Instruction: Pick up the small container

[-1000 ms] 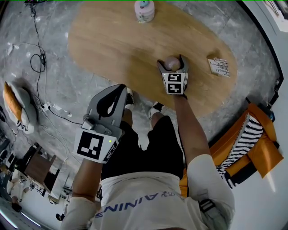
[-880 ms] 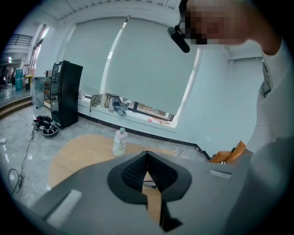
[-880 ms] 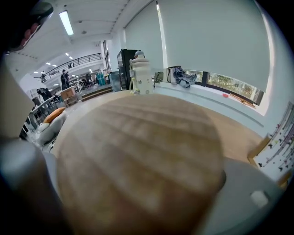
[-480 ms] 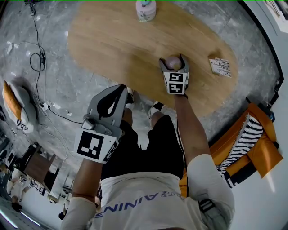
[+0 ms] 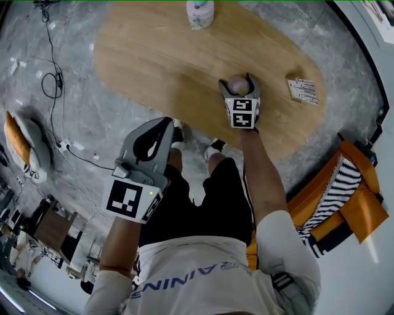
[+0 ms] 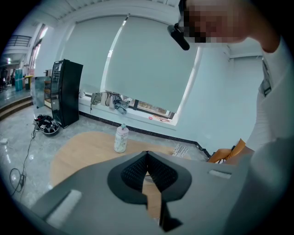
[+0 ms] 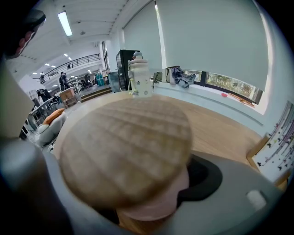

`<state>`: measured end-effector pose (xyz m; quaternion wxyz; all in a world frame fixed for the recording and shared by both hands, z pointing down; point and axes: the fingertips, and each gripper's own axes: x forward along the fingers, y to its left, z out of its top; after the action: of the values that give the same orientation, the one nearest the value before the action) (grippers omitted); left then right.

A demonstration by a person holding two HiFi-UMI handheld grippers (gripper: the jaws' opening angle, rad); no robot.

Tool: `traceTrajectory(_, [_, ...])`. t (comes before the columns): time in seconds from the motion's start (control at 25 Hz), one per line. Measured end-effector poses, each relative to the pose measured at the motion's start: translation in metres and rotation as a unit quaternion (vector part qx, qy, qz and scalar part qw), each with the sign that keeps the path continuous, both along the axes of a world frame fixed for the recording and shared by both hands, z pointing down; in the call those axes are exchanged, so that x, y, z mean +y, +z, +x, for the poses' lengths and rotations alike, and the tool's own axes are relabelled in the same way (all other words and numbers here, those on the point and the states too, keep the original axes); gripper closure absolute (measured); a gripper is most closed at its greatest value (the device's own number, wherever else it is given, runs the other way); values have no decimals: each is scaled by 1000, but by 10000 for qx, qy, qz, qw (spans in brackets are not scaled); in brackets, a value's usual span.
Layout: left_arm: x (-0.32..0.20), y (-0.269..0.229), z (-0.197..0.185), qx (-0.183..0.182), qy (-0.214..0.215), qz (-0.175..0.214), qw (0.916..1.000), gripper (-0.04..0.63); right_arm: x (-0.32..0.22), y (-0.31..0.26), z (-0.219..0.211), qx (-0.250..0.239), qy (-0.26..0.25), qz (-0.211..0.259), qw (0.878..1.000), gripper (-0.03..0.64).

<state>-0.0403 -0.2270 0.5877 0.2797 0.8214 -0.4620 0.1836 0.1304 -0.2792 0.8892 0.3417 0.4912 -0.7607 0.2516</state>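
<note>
The small container [image 5: 237,84] is a pink pot with a round wooden lid [image 7: 126,147]. It stands on the oval wooden table [image 5: 154,55] near its front edge. My right gripper [image 5: 236,82] reaches over that edge, with one finger on each side of the pot and the pads against its sides. In the right gripper view the pot fills the gap between the jaws. The jaws have been drawing in around it. My left gripper [image 5: 161,123] hangs off the table above the floor, its jaws [image 6: 147,153] shut on nothing.
A pale pump bottle [image 5: 200,12] stands at the table's far edge. A printed card [image 5: 303,90] lies on the table to the right of the right gripper. An orange striped chair [image 5: 345,197] is at the right. Cables [image 5: 52,80] trail on the floor at the left.
The right gripper's jaws have narrowed around the container and the gripper has edged slightly right. The left gripper has barely moved.
</note>
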Motion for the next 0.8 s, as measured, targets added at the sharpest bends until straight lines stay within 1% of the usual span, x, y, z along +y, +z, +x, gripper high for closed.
traceTrajectory(0.2, [2, -1, 1, 2, 42, 13, 10000, 594, 1, -8, 2, -38, -54, 40, 10000, 193])
traceTrajectory(0.4, [3, -5, -1, 17, 51, 31, 10000, 594, -1, -37, -2, -81, -107, 192, 9997, 193])
traceTrajectory(0.56, [-1, -19, 0, -27, 123, 204, 9997, 594, -7, -76, 0, -192, 0, 364, 9992, 193])
traceTrajectory(0.8, [-7, -56, 8, 138, 175, 421, 9989, 594, -6, -159, 8, -347, 127, 584, 9976, 192])
